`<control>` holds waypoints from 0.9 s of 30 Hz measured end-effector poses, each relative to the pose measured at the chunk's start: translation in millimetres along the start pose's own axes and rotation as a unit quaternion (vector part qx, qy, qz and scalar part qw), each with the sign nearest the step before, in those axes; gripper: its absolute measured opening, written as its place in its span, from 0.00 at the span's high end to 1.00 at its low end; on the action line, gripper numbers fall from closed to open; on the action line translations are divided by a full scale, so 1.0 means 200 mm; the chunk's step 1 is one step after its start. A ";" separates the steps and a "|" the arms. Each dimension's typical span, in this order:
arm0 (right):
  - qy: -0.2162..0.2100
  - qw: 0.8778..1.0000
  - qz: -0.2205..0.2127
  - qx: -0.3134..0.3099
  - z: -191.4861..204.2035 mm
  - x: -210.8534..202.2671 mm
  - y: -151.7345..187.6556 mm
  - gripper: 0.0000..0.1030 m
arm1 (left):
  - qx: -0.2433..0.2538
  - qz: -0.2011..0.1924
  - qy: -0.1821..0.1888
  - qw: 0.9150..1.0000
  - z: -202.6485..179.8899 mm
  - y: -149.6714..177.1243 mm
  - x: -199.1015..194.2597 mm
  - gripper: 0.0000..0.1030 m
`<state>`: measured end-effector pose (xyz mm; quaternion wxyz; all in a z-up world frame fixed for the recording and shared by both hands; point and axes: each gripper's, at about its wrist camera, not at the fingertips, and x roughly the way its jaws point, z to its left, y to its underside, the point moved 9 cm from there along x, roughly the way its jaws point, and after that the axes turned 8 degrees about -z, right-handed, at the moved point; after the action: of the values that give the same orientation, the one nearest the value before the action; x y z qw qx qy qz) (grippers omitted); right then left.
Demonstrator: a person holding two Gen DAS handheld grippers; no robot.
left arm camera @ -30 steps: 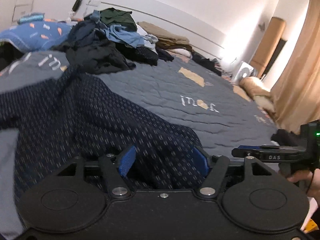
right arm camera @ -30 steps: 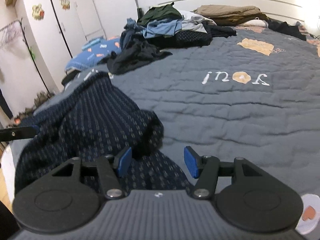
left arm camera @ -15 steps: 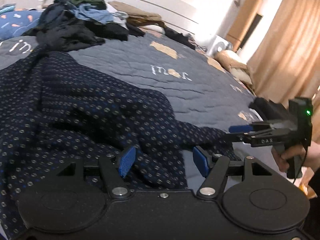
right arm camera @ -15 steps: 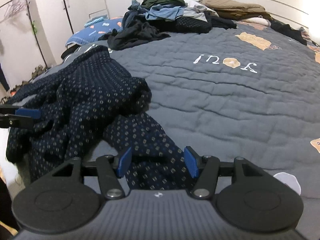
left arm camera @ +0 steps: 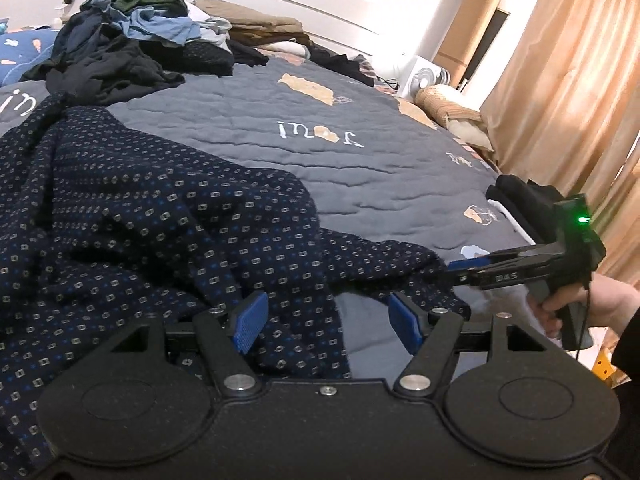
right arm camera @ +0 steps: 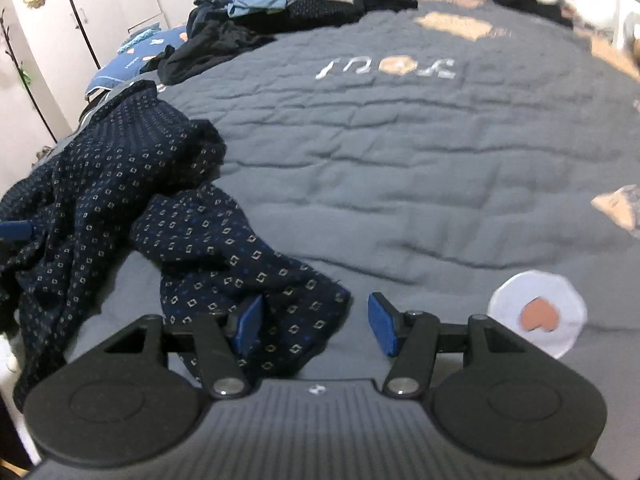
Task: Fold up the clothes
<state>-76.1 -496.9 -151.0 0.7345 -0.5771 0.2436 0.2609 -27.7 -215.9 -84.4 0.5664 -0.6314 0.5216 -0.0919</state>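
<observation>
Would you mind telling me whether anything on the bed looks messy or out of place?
Yes: the navy patterned garment lies crumpled and bunched at the near edge of the grey quilt, not spread flat, and an unsorted clothes heap sprawls near the headboard.

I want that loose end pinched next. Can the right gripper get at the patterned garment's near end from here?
Probably yes. The right gripper has open jaws, and the patterned garment already lies partly between them on the quilt, with nothing covering it.
</observation>
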 end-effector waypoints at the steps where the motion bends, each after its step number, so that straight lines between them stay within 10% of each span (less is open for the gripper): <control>1: -0.006 1.000 0.000 0.004 0.00 0.02 0.01 0.44 | 0.001 0.001 0.001 1.000 -0.01 0.00 0.01 0.36; 6: -0.004 1.000 -0.008 0.007 0.03 0.06 0.01 0.45 | 0.002 0.007 -0.002 1.000 -0.03 0.01 0.04 0.36; 10: -0.010 0.999 -0.014 0.028 0.04 0.05 -0.02 0.84 | 0.005 0.010 -0.006 1.000 -0.04 0.02 0.05 0.36; 13: 0.001 0.998 -0.042 0.045 0.01 0.00 -0.08 0.87 | 0.004 0.009 -0.006 1.000 -0.04 0.02 0.05 0.35; 21: 0.126 0.979 -0.152 0.052 -0.27 -0.30 -0.30 0.88 | -0.001 0.001 -0.007 1.000 -0.04 0.00 0.01 0.35; 27: 0.248 0.939 -0.215 0.105 -0.68 -0.55 -0.36 0.89 | 0.000 -0.003 -0.004 1.000 -0.04 -0.03 -0.01 0.35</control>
<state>-117.2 -655.5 -55.7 0.7457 -0.5819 0.3141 -0.0816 -30.6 -219.8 -76.2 0.5682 -0.6336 0.5171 -0.0913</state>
